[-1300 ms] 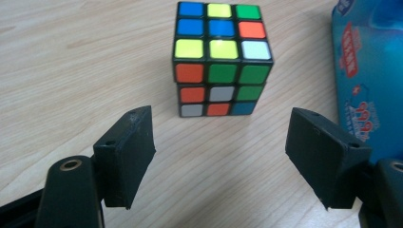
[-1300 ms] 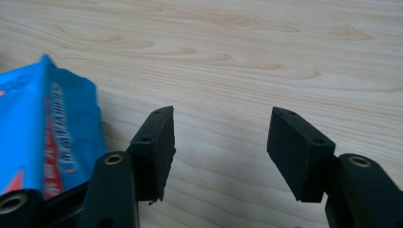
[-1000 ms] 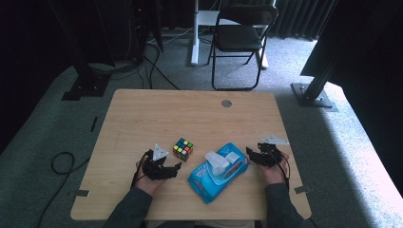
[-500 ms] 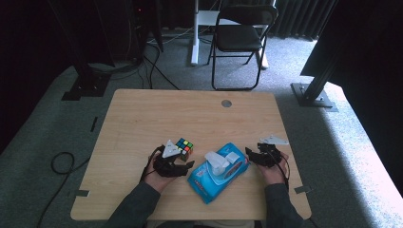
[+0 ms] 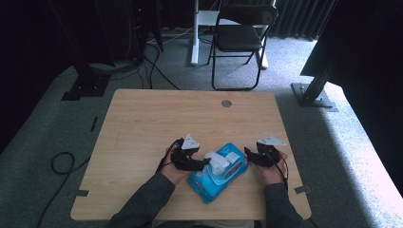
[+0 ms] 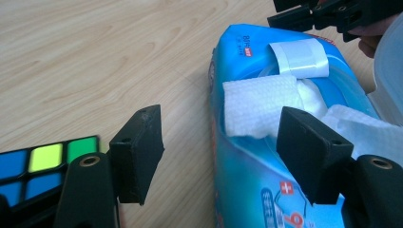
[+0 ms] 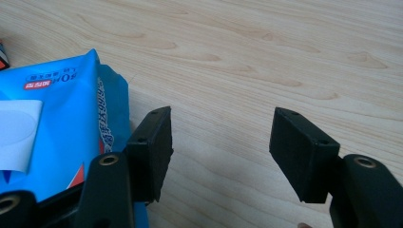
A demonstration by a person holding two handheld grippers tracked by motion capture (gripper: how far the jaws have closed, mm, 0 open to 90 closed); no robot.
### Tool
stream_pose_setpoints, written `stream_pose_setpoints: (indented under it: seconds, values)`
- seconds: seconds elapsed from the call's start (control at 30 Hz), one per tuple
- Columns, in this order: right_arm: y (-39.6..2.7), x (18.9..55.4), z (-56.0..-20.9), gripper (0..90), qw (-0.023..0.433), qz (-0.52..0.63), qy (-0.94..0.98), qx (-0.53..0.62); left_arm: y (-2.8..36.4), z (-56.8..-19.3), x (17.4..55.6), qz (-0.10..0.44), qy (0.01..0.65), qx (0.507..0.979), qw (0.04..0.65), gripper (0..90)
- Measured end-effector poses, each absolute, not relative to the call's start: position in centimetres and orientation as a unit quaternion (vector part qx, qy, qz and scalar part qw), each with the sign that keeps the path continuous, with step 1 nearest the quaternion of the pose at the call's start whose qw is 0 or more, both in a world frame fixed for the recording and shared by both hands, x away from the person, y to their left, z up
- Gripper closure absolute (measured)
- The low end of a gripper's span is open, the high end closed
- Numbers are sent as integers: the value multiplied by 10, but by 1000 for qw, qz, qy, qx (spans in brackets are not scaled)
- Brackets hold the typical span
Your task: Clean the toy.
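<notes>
From the high view, my left claw (image 5: pixel 202 164) sits against the left side of the blue wet-wipe pack (image 5: pixel 218 172), which lies slantwise on the tabletop (image 5: pixel 142 123) near its front edge. My right claw (image 5: pixel 248 156) rests just beside the pack's right end. A white wipe (image 5: pixel 216 160) sticks up from the pack's opening.

In the left claw view, my left claw (image 6: pixel 221 149) is agape, its jaws having just been closing a little, with the pack's edge and the raised white wipe (image 6: pixel 259 104) between them; neither pad presses on anything. The white seal flap (image 6: pixel 299 58) is folded back on the pack (image 6: pixel 252 175). A Rubik's cube (image 6: pixel 33 166) lies at the lower left, just beside my left jaw. My right claw (image 6: pixel 285 14) shows at the top, at the pack's far end.

In the right claw view, my right claw (image 7: pixel 221 152) stands apart over bare wood, holding nothing, with the pack (image 7: pixel 62 118) touching the outside of its left jaw.
</notes>
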State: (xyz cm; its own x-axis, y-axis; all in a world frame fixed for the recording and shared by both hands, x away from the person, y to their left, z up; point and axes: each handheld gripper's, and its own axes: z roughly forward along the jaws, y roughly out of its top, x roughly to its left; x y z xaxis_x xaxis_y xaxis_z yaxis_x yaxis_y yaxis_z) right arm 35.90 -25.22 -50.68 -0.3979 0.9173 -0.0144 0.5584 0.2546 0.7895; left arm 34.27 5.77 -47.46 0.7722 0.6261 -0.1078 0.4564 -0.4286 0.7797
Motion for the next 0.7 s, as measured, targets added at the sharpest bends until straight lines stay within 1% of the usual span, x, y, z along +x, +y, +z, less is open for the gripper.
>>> stream_pose_setpoints:
  seconds: [0.13,0.23,0.37,0.4,0.5,0.53,0.6,0.67,0.7]
  values:
    - [-253,359,-507,396,247,364,752,492,51,-475,345,85,320,842,425,331]
    - [-253,359,-507,396,247,363,752,492,44,-476,347,74,319,850,414,353]
    - [-253,359,-508,397,246,360,753,493,39,-478,349,64,317,853,409,412]
    - [-254,359,-509,396,246,358,754,493,37,-478,349,59,317,853,409,448]
    - [-254,359,-509,396,245,358,754,493,35,-478,351,53,319,853,409,464]
    - [-254,359,-509,396,246,358,754,493,34,-478,351,52,320,853,409,540]
    - [-254,359,-509,393,246,356,754,494,34,-477,350,51,316,854,410,644]
    - [-255,360,-509,392,246,354,754,495,33,-477,348,52,312,855,411,730]
    - [-255,360,-510,392,245,353,754,496,32,-475,346,54,299,859,411,795]
